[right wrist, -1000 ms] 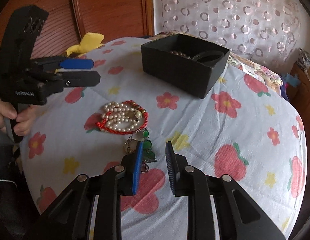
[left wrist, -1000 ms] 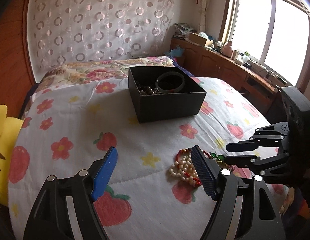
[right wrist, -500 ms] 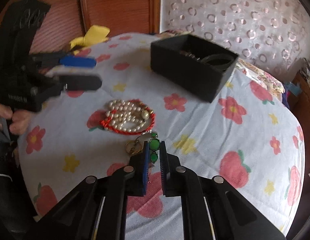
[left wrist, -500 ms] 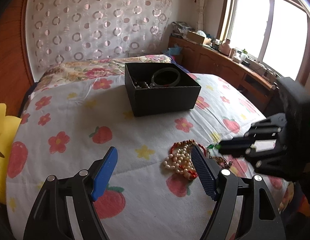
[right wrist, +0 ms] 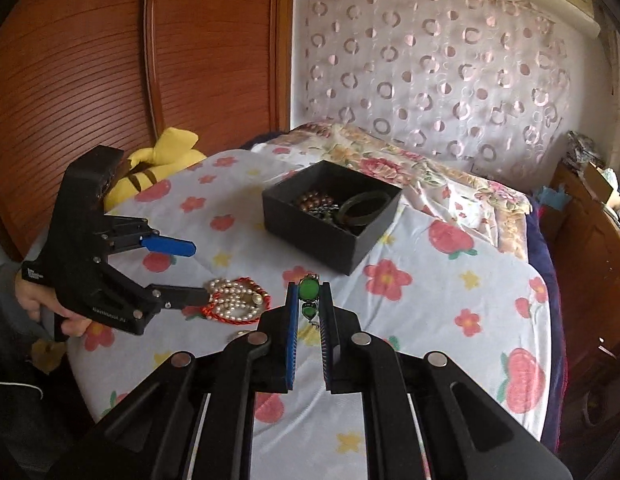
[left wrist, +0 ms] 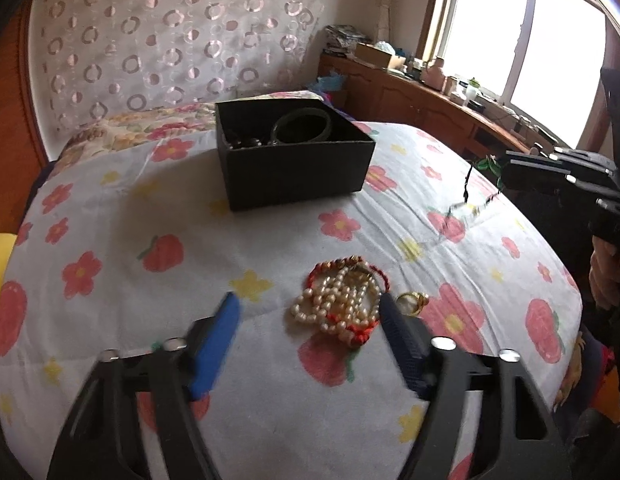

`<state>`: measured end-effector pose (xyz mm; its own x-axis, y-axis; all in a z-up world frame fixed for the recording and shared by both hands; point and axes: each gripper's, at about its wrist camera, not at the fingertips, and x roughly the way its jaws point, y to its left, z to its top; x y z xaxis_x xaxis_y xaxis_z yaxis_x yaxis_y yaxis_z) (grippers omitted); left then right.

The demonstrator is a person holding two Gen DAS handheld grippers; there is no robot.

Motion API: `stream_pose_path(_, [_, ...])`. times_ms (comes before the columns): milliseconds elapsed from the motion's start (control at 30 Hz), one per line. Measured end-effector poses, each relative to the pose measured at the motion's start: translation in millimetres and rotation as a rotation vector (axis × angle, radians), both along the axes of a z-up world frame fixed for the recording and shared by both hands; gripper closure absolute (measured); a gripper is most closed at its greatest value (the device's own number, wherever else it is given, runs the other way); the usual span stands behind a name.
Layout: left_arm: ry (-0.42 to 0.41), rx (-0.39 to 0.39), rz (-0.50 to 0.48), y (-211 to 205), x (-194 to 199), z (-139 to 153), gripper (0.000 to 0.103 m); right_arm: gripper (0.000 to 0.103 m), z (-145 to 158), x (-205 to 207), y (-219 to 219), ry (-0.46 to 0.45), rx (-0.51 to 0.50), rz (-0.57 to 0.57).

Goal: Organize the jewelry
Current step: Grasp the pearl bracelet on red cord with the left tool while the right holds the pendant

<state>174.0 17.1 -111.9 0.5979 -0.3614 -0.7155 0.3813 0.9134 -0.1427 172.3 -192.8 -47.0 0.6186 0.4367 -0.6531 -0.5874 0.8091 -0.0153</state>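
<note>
My right gripper (right wrist: 309, 294) is shut on a green stone bracelet (right wrist: 309, 289) and holds it in the air above the bed; it also shows in the left wrist view (left wrist: 504, 174), with the bracelet (left wrist: 488, 166) dangling a chain. A pearl and red cord bracelet pile (left wrist: 338, 300) (right wrist: 235, 300) lies on the bedspread. A gold ring (left wrist: 412, 302) lies right of it. My left gripper (left wrist: 310, 312) (right wrist: 193, 272) is open, low over the pile. A black box (left wrist: 293, 160) (right wrist: 330, 216) holds a dark bangle (right wrist: 364, 208) and beads.
The flowered bedspread (left wrist: 109, 240) covers the bed. A yellow plush toy (right wrist: 161, 156) lies at the left edge by the wooden wardrobe (right wrist: 149, 60). A wooden cabinet (left wrist: 430, 104) with clutter runs under the window on the right.
My right gripper closed on the green bracelet and lifted it off the bed toward the box side. My left gripper moved forward to the pearl pile, still open.
</note>
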Motion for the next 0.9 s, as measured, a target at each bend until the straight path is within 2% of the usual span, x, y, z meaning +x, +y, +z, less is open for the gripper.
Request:
stream_pose_path(33, [0.012, -0.007, -0.009, -1, 3, -1, 0.055, 0.092, -2, 0, -2, 0.004, -0.001, -0.005])
stream_pose_path(100, [0.04, -0.027, -0.03, -1, 14, -2, 0.073, 0.092, -7, 1, -5, 0.015, 0.001, -0.013])
stream_pose_path(200, [0.06, -0.017, -0.045, -5, 29, -3, 0.085, 0.092, -15, 1, -7, 0.028, 0.006, -0.02])
stream_pose_path(400, [0.103, 0.051, -0.103, -22, 49, -11, 0.085, 0.092, -25, 2, -11, 0.046, 0.02, -0.031])
stream_pose_path(767, [0.134, 0.116, -0.159, -32, 48, -10, 0.085, 0.091, -29, 1, -15, 0.049, 0.031, -0.036])
stream_pose_path(900, [0.131, 0.162, -0.192, -41, 49, -9, 0.085, 0.091, -28, 3, -15, 0.049, 0.033, -0.035])
